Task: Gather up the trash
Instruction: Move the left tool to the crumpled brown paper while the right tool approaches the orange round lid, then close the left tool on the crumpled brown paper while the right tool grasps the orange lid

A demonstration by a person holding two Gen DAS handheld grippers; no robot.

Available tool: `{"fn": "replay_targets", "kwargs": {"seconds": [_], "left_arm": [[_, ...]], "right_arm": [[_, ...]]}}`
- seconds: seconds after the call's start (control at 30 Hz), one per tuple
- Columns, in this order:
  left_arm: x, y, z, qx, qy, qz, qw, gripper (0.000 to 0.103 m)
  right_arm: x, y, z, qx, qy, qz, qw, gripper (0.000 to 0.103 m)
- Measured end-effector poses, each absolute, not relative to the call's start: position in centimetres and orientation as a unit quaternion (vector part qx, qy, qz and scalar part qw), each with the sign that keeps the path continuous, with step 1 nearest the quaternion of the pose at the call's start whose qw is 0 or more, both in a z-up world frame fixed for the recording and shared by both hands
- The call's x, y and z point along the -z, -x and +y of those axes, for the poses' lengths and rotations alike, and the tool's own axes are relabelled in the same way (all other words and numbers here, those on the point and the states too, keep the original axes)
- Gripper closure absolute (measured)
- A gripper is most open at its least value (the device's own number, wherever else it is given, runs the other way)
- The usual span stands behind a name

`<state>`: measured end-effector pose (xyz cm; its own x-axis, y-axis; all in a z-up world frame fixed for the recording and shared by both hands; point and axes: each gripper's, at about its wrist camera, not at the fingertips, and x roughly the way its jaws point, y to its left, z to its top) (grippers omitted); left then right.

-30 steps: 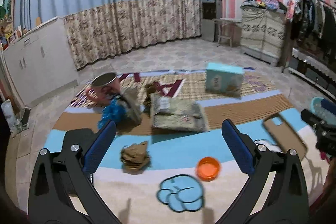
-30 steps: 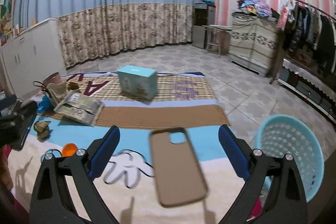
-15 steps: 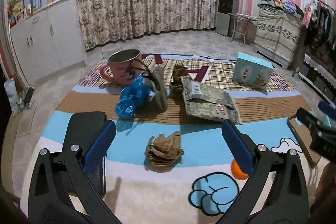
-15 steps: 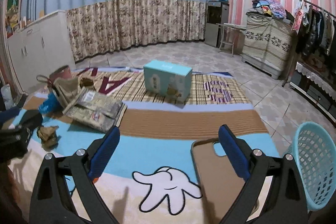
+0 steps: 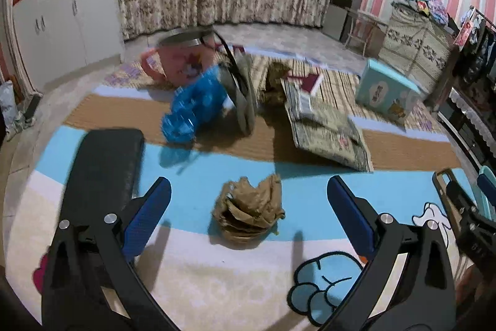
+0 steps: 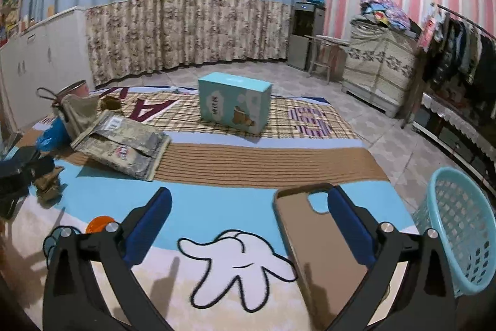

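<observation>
On the cartoon-print mat, between wide-spread jaws of the left gripper, sits a crumpled brown paper wad, untouched, pads clear on both sides. Looks like the reach stage of a pick, wad lined up near centre. Beyond it, farther off: blue plastic scrap, grey pouch, pink mug, flat printed packet, teal box. At the right edge of the mat, by the right gripper, jaws just opened fully and empty, lies a tan phone case, its top corner behind the right pad. Just right of that, the light-blue basket, probably the trash bin. Next: lower over the wad, close evenly, lift, carry right to the basket.
</observation>
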<state>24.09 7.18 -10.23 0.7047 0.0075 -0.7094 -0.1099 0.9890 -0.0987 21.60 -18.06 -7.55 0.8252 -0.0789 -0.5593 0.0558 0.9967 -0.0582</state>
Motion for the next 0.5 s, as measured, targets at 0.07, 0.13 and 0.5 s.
{"fn": "replay_targets", "kwargs": {"seconds": [0.07,0.13,0.5], "left_arm": [[11.0,-24.6,6.9,-0.039,0.059,0.395,0.916,0.006],[11.7,-25.2,6.7,-0.042,0.053,0.406,0.911,0.010],[11.8,-25.5,6.0,-0.019,0.040,0.416,0.908,0.056]], "right_arm": [[7.7,-21.8,-18.4,0.036,0.013,0.301,0.953,0.005],[7.8,-22.0,-18.6,0.036,0.007,0.307,0.951,0.005],[8.7,-22.4,-17.3,0.018,0.006,0.346,0.938,0.005]]}}
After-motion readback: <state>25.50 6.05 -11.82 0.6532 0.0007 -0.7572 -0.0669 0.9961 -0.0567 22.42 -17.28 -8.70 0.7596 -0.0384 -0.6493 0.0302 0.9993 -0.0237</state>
